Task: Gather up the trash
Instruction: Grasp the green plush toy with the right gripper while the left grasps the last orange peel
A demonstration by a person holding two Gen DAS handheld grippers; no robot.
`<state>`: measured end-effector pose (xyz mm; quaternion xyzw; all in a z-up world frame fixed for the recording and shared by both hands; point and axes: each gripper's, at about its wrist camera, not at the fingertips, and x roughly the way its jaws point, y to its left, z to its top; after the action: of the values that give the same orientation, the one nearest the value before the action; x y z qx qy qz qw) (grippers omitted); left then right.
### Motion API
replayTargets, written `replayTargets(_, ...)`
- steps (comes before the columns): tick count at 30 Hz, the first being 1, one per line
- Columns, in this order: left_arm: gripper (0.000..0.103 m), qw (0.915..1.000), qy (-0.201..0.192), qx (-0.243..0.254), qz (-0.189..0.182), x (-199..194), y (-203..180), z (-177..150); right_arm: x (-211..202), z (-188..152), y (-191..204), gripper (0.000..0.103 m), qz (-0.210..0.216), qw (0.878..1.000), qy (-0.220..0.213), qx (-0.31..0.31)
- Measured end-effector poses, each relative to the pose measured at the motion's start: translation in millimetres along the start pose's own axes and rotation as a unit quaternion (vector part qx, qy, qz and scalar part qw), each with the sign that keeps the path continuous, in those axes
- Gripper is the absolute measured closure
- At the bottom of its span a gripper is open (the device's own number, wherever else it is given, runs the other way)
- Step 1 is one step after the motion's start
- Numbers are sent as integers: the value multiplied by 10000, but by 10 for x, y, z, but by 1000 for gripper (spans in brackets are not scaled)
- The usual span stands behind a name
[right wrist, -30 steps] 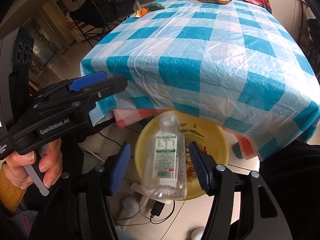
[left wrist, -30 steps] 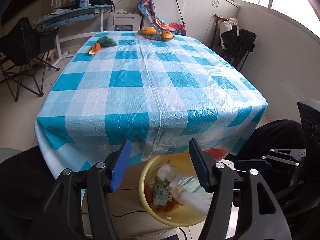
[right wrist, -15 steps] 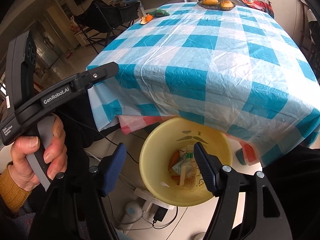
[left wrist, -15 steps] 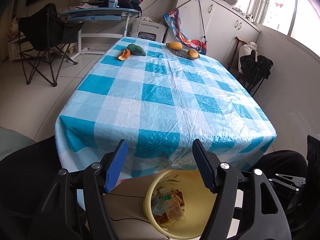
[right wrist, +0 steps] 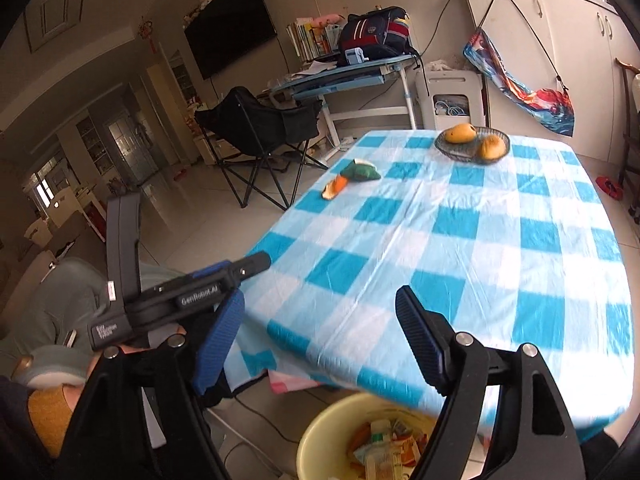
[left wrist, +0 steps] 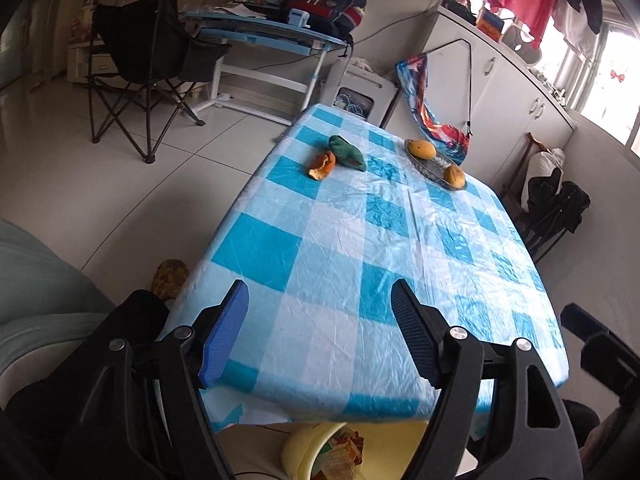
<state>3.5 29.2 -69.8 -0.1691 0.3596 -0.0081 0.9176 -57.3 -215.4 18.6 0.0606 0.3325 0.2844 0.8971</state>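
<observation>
An orange peel (left wrist: 321, 165) and a green crumpled wrapper (left wrist: 347, 153) lie at the table's far left; they also show in the right wrist view, the peel (right wrist: 334, 187) and the wrapper (right wrist: 362, 171). A yellow bin (right wrist: 320, 436) with several pieces of trash stands on the floor under the near table edge, also in the left wrist view (left wrist: 304, 452). My left gripper (left wrist: 320, 334) is open and empty above the near table edge. My right gripper (right wrist: 320, 340) is open and empty, with the left gripper's body (right wrist: 180, 300) beside it.
The table has a blue-white checked cloth (left wrist: 400, 248). A dish with two mangoes (left wrist: 438, 160) sits at the far end. A black folding chair (left wrist: 148, 64), a desk (left wrist: 260, 36) and white cabinets (left wrist: 512, 80) stand beyond. A dark chair (left wrist: 556, 208) is at the right.
The clear plastic bottle left my right gripper and dropped into the yellow bin. Both grippers have since risen and tilted up toward the table top.
</observation>
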Motion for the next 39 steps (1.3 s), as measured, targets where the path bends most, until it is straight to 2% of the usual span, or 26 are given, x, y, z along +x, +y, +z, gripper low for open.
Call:
replayTargets(4,32,9998,-53,-180,115,268,48,295,508,502,-91,28,55,9999,-18,-158)
replayTargets(10,32,9996,-43,-130,249,707,-15,711,1566,1139,-367,29,123,9985,536,-46)
replayTargets(16,32,9993,132,113,317,1089,-104,929,2379,1316,-551,34,89,9935,1132,-21)
replayTargets(19,32,9988,281,209,353,1299,-142,1029,2604,1303,-635,48,26,9902,1394,-70)
replayTargets(20,32,9984,326,254,379,1372,-162,1061,2625,1292,-673,59,36,9894,1452,-76)
replayTargets(21,32,9980,364,301,418,1436,-173,1091,2622,1292,-718,66,49,9892,1463,-87)
replayTargets(25,32,9960,560,345,600,1699,-201,1185,2404,1192,-871,68,-31,9893,1430,-290)
replayTargets(29,33,9946,585,479,717,1805,-275,1233,2090,1043,-1025,69,-37,9890,1447,-313)
replayTargets(32,52,9935,683,730,545,1790,-358,1168,1803,851,-1080,69,-62,9889,1459,-269)
replayTargets(34,82,9909,792,982,461,1772,-441,1099,1627,730,-1107,69,-76,9890,1463,-184)
replayTargets(39,86,9895,948,1086,2,1572,-479,891,1190,394,-979,69,-98,9887,1489,-123)
